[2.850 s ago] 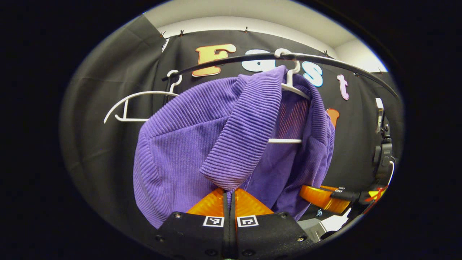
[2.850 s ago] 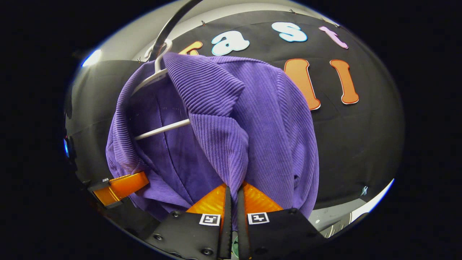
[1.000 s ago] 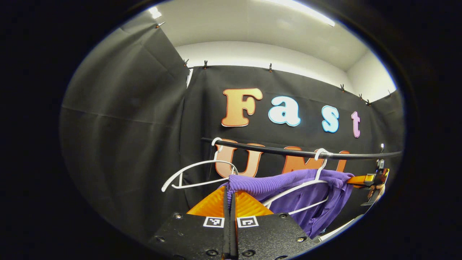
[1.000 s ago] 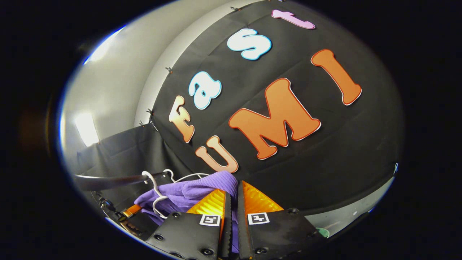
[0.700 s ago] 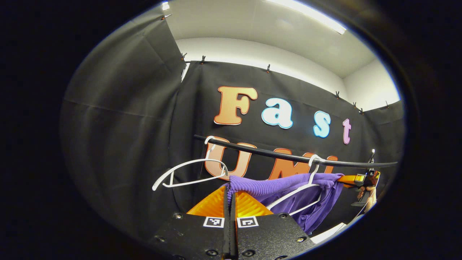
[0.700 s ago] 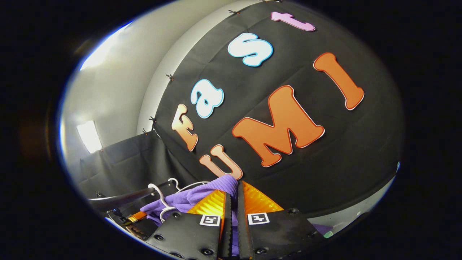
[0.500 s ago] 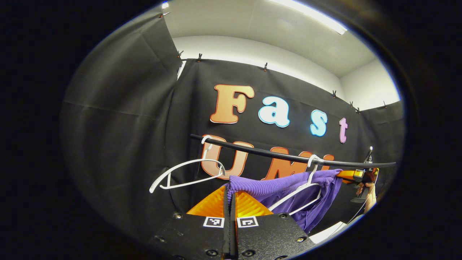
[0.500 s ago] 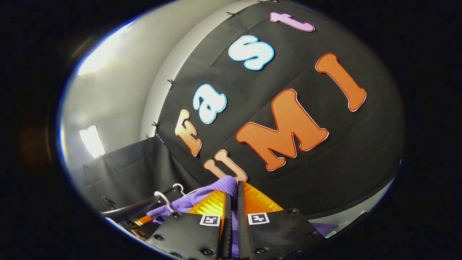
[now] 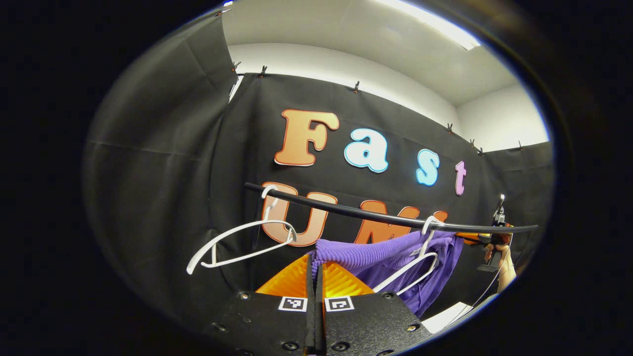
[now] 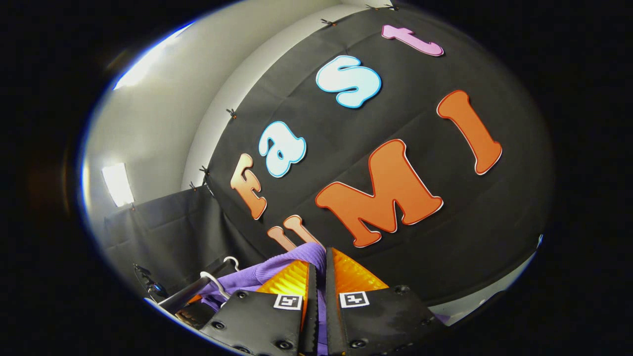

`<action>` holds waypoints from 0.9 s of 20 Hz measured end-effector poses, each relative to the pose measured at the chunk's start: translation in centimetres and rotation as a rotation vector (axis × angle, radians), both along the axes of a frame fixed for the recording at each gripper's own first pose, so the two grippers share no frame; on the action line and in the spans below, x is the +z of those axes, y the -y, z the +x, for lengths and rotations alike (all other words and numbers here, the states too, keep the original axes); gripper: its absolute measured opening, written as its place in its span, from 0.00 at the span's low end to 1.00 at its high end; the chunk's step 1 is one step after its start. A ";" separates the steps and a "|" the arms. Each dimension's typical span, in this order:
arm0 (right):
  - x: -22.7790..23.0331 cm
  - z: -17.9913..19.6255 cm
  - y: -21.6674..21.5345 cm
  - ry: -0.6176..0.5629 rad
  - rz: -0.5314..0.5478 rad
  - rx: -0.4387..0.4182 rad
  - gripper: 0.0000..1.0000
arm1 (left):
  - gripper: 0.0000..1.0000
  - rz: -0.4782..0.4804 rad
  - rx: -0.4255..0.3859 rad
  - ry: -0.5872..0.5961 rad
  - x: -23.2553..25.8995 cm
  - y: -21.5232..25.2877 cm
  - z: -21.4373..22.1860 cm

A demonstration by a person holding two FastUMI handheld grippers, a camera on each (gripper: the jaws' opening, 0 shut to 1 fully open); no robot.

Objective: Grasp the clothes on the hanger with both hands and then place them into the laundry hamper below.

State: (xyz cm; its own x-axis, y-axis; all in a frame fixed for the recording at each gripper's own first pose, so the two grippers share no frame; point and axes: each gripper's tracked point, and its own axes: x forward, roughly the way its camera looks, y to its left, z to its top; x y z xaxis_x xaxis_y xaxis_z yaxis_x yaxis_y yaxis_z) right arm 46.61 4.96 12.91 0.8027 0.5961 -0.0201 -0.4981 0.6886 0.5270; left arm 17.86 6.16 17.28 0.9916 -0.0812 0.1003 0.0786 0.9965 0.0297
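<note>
A purple ribbed garment [image 9: 385, 257] stretches from my left gripper [image 9: 314, 258], which is shut on its near edge, across to the far right. A white hanger [image 9: 418, 257] hooked on the black rail [image 9: 376, 216] still pokes out of the cloth. In the left gripper view the right gripper [image 9: 477, 238] holds the garment's far end, with a hand [image 9: 502, 262] behind it. In the right gripper view my right gripper [image 10: 320, 259] is shut on the purple garment [image 10: 277, 269], lifted up near the rail [image 10: 185, 294]. The hanger hook [image 10: 210, 279] sits on that rail.
An empty white hanger [image 9: 237, 242] hangs from the rail's left end. Black cloth walls close the booth behind and to the left. A pale surface [image 9: 445, 321] lies low at the right.
Both grippers raised the garment from hanging full length to stretched out at rail height. Over the last second the left view drifted slightly, and the right gripper tilted a little.
</note>
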 end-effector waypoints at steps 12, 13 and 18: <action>-5.6 2.9 0.8 -0.066 -0.083 -0.093 0.14 | 0.00 0.057 -0.018 -0.048 -2.4 -0.8 4.6; -6.1 2.8 0.7 -0.071 -0.089 -0.089 0.14 | 0.00 0.049 -0.015 -0.055 -2.7 -1.1 4.7; -10.8 2.8 0.4 -0.123 -0.124 -0.100 0.14 | 0.00 0.009 0.013 -0.104 -5.8 -2.9 5.5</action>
